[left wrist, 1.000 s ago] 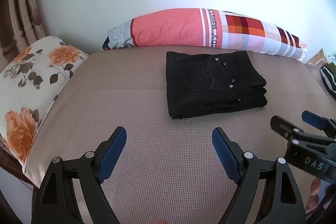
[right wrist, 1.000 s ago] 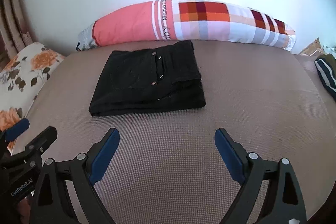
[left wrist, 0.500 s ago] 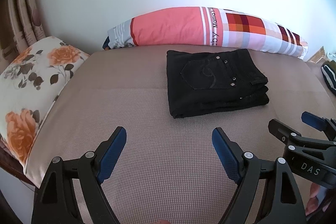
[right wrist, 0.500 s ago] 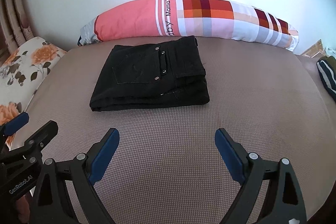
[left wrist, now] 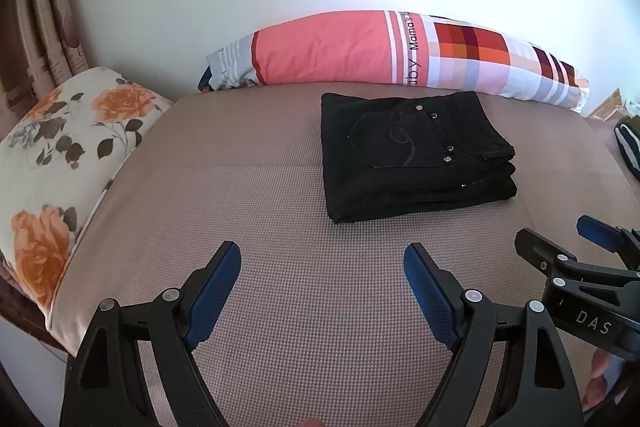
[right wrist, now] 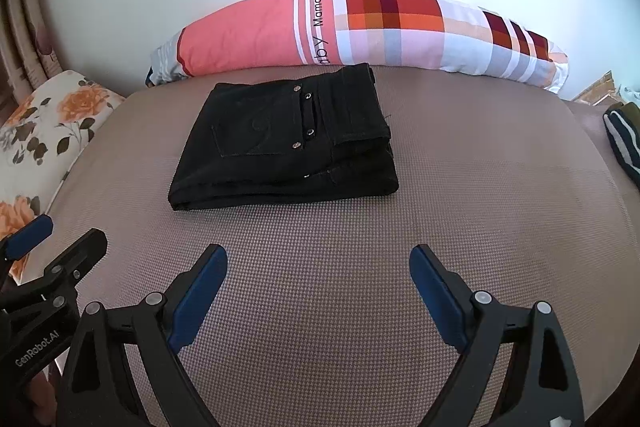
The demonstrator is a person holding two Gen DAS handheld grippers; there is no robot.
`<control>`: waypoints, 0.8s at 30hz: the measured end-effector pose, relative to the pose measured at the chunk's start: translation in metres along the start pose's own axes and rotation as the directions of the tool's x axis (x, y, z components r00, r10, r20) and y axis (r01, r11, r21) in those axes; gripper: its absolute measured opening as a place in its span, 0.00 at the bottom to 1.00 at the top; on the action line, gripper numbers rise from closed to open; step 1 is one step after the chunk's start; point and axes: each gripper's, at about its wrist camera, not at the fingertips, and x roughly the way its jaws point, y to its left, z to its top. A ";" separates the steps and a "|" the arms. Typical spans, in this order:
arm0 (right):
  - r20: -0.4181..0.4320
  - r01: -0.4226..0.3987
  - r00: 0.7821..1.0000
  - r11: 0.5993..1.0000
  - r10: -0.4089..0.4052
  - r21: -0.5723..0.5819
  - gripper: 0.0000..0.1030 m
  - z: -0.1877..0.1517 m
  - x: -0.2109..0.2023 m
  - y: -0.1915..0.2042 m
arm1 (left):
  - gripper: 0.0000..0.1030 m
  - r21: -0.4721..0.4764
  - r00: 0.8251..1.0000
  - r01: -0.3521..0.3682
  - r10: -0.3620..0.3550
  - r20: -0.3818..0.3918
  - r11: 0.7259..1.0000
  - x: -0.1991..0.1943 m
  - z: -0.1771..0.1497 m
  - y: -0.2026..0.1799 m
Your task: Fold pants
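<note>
We count one pair of folded black pants (left wrist: 412,155) on one bed (left wrist: 280,227). Two pillows: one long patchwork bolster (left wrist: 400,51), one floral (left wrist: 60,147). Two claws: left (left wrist: 322,291), right (right wrist: 318,291). One striped garment (right wrist: 620,143) at the edge.

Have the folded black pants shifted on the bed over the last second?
No. The pants keep their spot by the long pillow; only the cameras drifted.

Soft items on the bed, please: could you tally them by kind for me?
Folded black pants: 1
Pillows: 2, the long pink and plaid one by the wall and the floral one at the left
Striped dark cloth, partly cut off at the right edge: 1
Total: 4
</note>
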 end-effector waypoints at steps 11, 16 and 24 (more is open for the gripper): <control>-0.011 0.000 1.000 1.000 0.000 -0.011 0.88 -0.002 0.002 0.002 | 0.81 0.002 1.000 -0.005 0.005 0.001 1.000 0.000 -0.001 0.000; -0.016 0.001 1.000 1.000 -0.001 -0.011 0.88 -0.003 0.004 0.002 | 0.81 0.007 1.000 -0.007 0.007 0.002 1.000 0.000 -0.001 0.001; -0.027 0.002 1.000 1.000 -0.003 -0.006 0.88 -0.005 0.007 0.002 | 0.81 0.011 1.000 -0.008 0.008 0.000 1.000 0.002 0.001 0.003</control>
